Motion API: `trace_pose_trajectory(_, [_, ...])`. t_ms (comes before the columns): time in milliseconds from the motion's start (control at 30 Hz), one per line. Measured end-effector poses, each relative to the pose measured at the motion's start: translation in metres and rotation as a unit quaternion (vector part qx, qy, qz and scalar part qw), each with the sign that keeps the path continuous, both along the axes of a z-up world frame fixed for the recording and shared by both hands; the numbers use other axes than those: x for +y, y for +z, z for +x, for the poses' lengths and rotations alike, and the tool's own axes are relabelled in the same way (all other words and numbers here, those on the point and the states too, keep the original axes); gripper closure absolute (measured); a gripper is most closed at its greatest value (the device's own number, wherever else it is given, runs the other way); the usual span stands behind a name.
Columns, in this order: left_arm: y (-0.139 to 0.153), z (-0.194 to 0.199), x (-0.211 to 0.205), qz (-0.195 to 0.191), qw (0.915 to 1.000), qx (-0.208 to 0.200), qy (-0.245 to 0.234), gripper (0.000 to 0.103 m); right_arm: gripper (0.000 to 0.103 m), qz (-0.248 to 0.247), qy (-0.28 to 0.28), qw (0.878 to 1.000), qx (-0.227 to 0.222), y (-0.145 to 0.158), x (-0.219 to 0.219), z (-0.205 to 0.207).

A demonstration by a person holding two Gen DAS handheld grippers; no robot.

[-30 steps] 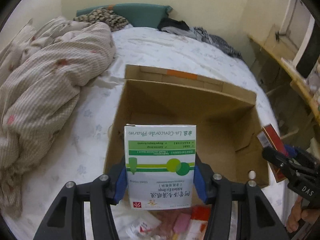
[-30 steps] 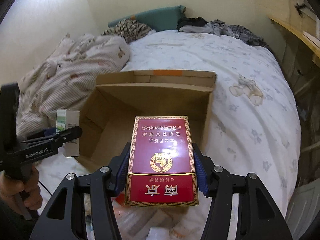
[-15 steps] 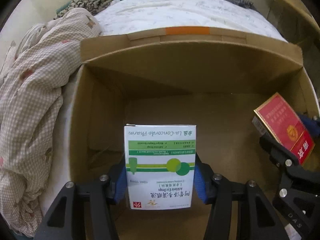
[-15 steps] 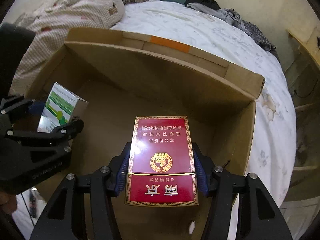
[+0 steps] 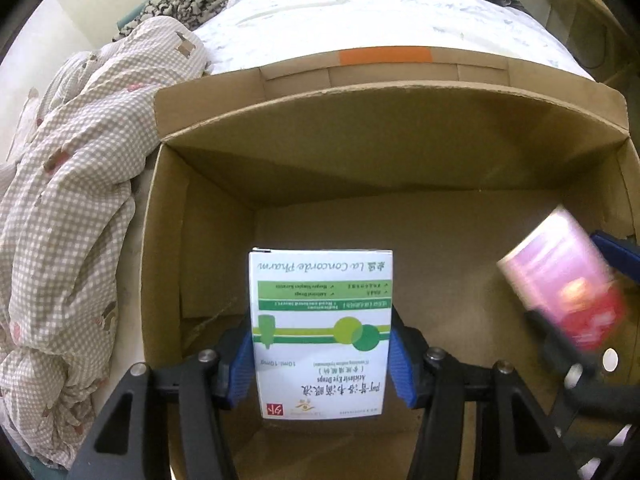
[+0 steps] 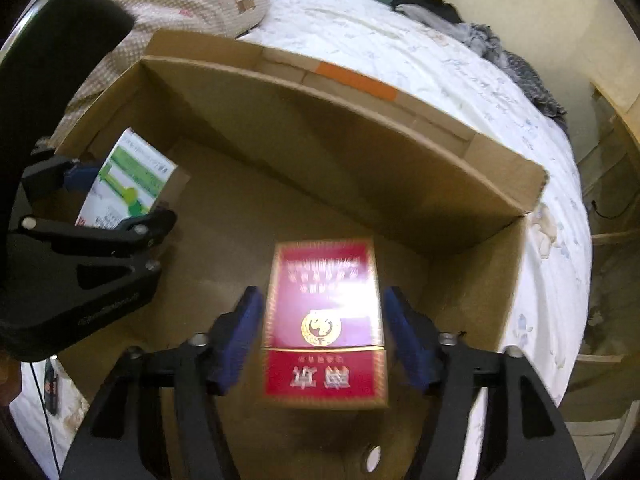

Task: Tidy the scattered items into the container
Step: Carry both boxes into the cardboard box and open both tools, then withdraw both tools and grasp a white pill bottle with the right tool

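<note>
1. A bed (image 5: pixel 400 16) with a white flowered sheet is carrying everything in front of me.
2. A cardboard box (image 5: pixel 384 120) is sitting open on it.
3. A checked quilt (image 5: pixel 72 184) is lying bunched just beside the box.
4. Dark clothes (image 6: pixel 500 48) are lying at the far end.

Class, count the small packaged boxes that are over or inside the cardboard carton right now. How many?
2. The eye-drops box sits in the left gripper; the red cigarette pack lies between the right gripper pads, apparently released. None visible on the carton floor.
</note>
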State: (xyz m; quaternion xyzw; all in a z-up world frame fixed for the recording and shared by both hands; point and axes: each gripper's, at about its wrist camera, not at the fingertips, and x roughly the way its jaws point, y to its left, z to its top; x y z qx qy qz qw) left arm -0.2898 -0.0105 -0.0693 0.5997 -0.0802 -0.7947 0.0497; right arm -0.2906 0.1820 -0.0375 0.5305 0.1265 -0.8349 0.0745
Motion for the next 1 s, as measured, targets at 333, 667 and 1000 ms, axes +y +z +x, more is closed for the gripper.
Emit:
trace_pose_trajectory(333, [0.027, 0.014, -0.008, 0.008, 0.9997, 0.022, 0.006, 0.032, 0.021, 0.002, 0.010, 0.999, 0.046, 0.044, 0.004, 0.021])
trace_pose_trajectory(667, [0.106, 0.072, -0.008, 0.037, 0.9970, 0.068, -0.007, 0.032, 0.022, -0.070, -0.001, 0.994, 0.083, 0.138, 0.000, 0.073])
trace_pose_trajectory(1000, [0.148, 0.146, -0.010, 0.095, 0.9908, 0.095, -0.008, 0.032, 0.022, -0.140, -0.019, 0.987, 0.073, 0.160, -0.007, 0.125])
